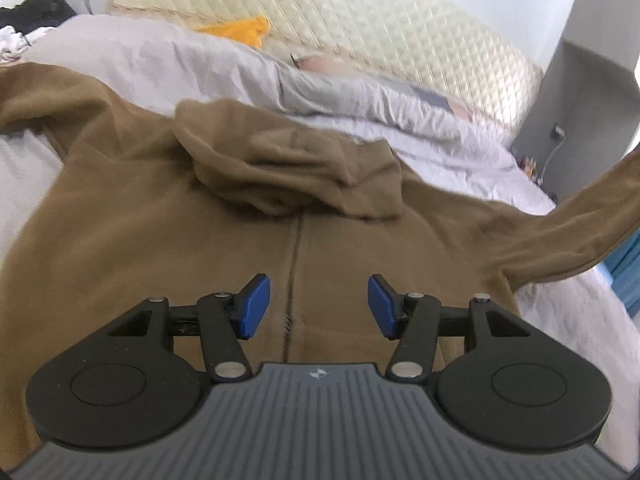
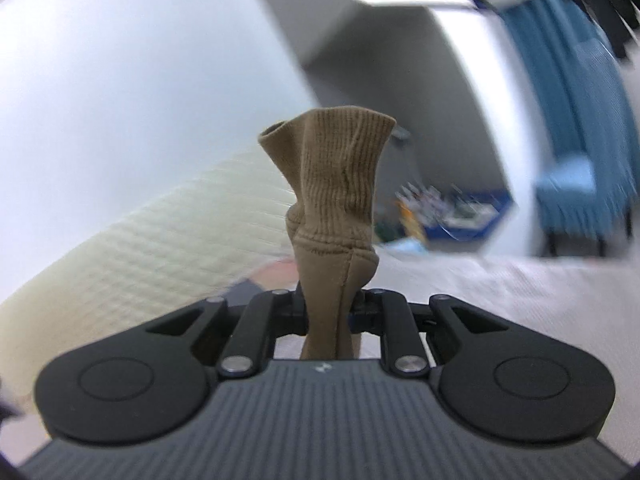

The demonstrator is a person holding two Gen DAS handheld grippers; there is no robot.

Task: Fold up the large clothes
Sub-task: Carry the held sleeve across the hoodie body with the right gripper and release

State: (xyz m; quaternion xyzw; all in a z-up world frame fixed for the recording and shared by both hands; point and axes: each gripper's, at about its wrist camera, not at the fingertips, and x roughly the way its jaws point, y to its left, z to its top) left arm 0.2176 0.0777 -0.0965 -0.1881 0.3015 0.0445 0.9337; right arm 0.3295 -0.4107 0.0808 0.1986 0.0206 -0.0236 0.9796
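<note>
Left wrist view: the left gripper (image 1: 319,306) hangs over a brown hoodie (image 1: 160,248) spread on the bed (image 1: 568,336). Its blue-padded fingers (image 1: 253,306) stand wide apart and hold nothing. The zipper line (image 1: 294,264) of the hoodie runs straight ahead through the gap between the fingers, and the crumpled hood (image 1: 288,168) lies further ahead of the fingertips. One sleeve (image 1: 580,224) rises off the bed to the right of the fingers and leaves the picture at the right edge; the other sleeve stretches away to the far left. Beyond the hood lie a grey blanket (image 1: 132,60), an orange cloth (image 1: 244,30) and a cream quilted headboard (image 1: 360,28).

Right wrist view: the right gripper (image 2: 330,312) has its fingers clamped together on the end of the brown sleeve (image 2: 326,312). The ribbed cuff (image 2: 340,176) stands up just ahead of the fingertips, its opening at the top. The background is blurred: the headboard (image 2: 132,256) to the left of the fingers, the white bed (image 2: 520,296) to the right, and a blue curtain (image 2: 568,92) far right.
</note>
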